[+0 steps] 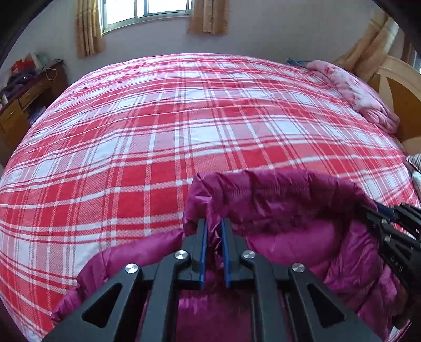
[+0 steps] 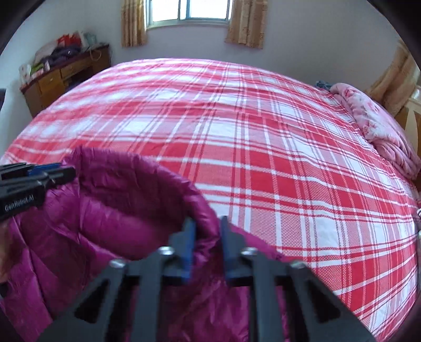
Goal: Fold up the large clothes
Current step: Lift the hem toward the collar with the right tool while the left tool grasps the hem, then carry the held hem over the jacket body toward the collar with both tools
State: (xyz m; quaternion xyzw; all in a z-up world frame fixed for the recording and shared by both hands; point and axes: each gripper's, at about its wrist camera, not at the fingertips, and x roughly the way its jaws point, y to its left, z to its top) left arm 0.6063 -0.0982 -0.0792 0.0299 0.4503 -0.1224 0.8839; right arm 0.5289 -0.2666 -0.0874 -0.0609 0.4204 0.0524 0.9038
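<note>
A magenta puffer jacket (image 1: 289, 210) lies at the near edge of a bed with a red and white plaid cover (image 1: 184, 118). My left gripper (image 1: 213, 223) is shut on the left end of the jacket's lifted edge, with fabric pinched between its blue pads. My right gripper (image 2: 206, 223) is shut on the right end of that same edge of the jacket (image 2: 118, 205). The edge hangs raised between the two grippers above the rest of the jacket. In the left wrist view the right gripper (image 1: 379, 213) enters from the right; in the right wrist view the left gripper (image 2: 63, 171) enters from the left.
A folded pink floral quilt (image 1: 355, 92) lies at the bed's far right by a wooden headboard (image 1: 394, 86). A wooden desk (image 2: 65, 76) piled with bags stands at the far left. A curtained window (image 2: 188, 11) is in the back wall. The plaid cover (image 2: 263, 131) stretches ahead.
</note>
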